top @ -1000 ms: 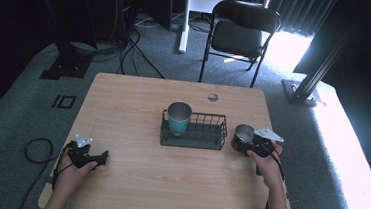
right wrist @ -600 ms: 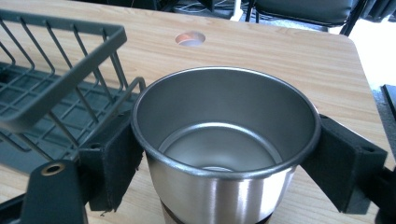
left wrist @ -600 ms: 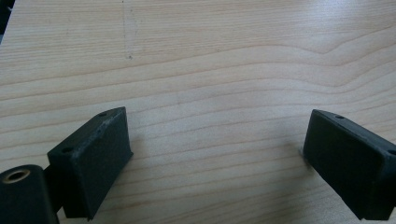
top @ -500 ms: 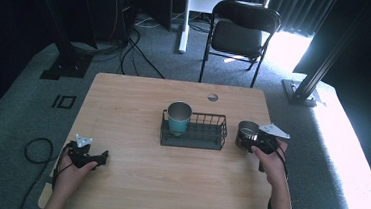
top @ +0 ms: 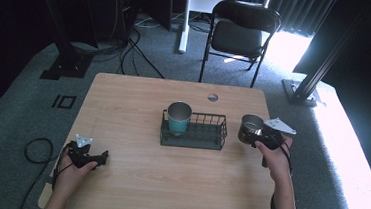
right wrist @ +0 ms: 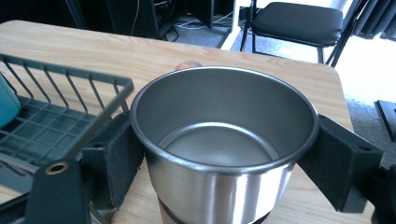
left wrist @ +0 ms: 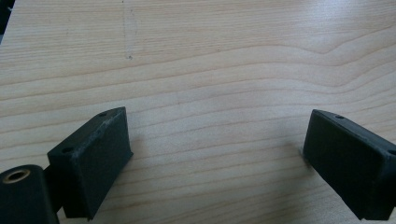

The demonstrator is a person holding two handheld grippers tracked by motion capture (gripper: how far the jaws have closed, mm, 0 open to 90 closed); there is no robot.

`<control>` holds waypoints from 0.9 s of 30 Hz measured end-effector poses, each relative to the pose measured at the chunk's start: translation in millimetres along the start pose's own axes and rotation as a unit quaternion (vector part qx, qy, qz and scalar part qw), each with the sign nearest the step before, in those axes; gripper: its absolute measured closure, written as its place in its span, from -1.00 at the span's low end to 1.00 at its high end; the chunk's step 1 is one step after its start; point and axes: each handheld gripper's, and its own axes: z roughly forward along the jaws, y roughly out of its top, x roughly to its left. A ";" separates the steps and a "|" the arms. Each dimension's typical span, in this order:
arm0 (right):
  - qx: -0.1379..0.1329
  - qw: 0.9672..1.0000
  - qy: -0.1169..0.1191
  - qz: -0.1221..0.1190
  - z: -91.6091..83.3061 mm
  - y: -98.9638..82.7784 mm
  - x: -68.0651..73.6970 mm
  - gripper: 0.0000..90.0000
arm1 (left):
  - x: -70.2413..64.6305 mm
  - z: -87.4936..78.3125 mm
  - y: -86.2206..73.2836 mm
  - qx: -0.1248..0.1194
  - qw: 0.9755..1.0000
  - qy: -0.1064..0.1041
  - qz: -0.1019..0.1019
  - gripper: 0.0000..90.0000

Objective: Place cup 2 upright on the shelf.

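the tabletop [top: 138,106] carries a dark wire basket [top: 194,131] with a teal cup [top: 178,117] standing in its left end. just right of the basket, my right claw [top: 252,135] clamps a steel cup [right wrist: 224,140] by its sides, upright. my left claw [top: 100,158] rests near the front-left edge, jaws wide apart, holding nothing.

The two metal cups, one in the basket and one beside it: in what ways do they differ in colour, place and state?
The teal cup has a teal outside; the steel cup is bare silver with a dark band at its base. The teal cup stands in the left end of the wire basket, touched by no gripper; the steel cup is outside, right of the basket, clamped between the right gripper jaws. Both are upright, with metal insides.
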 end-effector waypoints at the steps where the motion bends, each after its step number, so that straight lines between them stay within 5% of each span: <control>1: -0.002 1.000 0.000 -0.001 -0.9 2.3 0.5 -0.60 | 0.0 0.0 0.0 0.000 1.000 0.000 0.000 -0.82; 27: -0.023 0.999 0.042 -0.026 1.9 50.6 32.5 -0.60 | -0.1 0.1 0.0 -0.001 1.000 0.000 -0.001 -0.82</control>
